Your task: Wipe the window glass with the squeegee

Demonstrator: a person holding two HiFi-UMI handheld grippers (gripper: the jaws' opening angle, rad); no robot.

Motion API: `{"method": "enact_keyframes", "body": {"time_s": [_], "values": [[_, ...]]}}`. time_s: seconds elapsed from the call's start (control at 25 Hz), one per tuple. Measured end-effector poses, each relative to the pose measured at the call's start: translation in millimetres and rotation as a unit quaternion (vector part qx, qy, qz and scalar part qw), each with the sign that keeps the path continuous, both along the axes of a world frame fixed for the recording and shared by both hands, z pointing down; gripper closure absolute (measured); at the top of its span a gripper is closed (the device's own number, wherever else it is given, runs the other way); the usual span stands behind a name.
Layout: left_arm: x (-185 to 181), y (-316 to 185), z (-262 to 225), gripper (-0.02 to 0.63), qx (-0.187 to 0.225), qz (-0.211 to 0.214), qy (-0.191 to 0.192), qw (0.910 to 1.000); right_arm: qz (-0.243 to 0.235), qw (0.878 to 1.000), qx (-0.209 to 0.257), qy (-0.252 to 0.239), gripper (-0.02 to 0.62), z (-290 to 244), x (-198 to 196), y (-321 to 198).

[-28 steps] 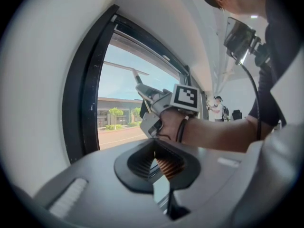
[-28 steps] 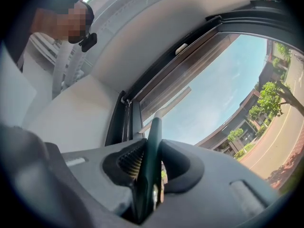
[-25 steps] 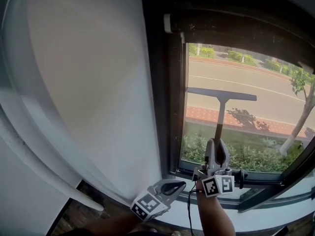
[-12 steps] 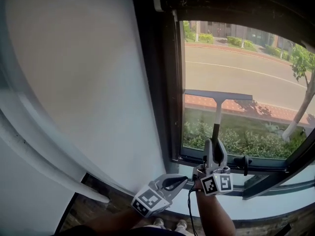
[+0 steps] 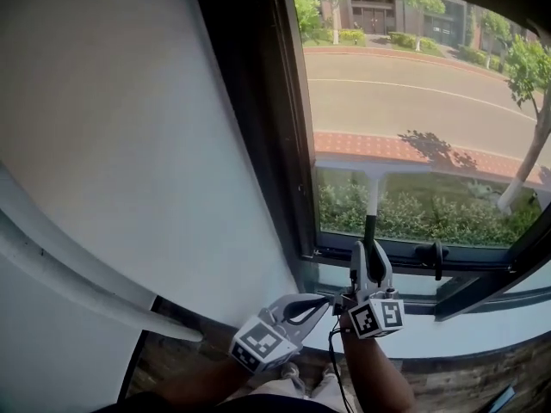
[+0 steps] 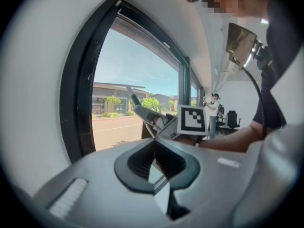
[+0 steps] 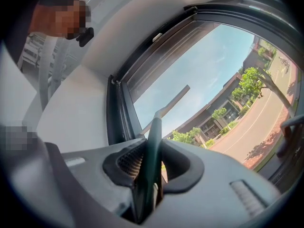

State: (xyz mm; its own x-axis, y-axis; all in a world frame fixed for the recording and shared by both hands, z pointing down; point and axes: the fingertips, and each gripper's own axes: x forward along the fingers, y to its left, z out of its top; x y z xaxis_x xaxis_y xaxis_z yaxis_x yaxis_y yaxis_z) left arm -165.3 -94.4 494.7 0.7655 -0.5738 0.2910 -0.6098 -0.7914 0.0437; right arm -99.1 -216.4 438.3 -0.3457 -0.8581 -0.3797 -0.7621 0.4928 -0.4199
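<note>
right gripper (image 5: 370,252) clamped on squeegee (image 5: 373,169) handle, blade on window glass (image 5: 405,84); left gripper (image 5: 312,303) jaws together, empty, just beside.

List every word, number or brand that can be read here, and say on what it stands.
None: no readable text anywhere.
The cubes on the left gripper and right gripper carry only black-and-white square patterns, not letters.
The squeegee and window frame show no label; any signs on the buildings outside are too small.
</note>
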Motion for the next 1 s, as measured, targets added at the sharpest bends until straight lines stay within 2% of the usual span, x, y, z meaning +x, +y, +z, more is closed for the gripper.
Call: {"method": "enact_keyframes", "body": {"time_s": [0.24,0.4,1.0], "values": [[-0.7,2.6,14.3,0.600,-0.014,0.004,-0.002,0.9999,-0.005,0.999,-0.030,-0.010,0.494,37.0,-0.6,2.8],[1.1,2.3,9.6,0.600,-0.017,-0.008,0.004,0.9998,-0.006,0.999,-0.044,-0.011,0.494,57.8,0.3,6.1],[5.1,2.9,45.2,0.600,-0.059,0.007,-0.001,0.9982,-0.004,0.996,-0.090,-0.011,0.492,133.4,-1.5,14.2]]}}
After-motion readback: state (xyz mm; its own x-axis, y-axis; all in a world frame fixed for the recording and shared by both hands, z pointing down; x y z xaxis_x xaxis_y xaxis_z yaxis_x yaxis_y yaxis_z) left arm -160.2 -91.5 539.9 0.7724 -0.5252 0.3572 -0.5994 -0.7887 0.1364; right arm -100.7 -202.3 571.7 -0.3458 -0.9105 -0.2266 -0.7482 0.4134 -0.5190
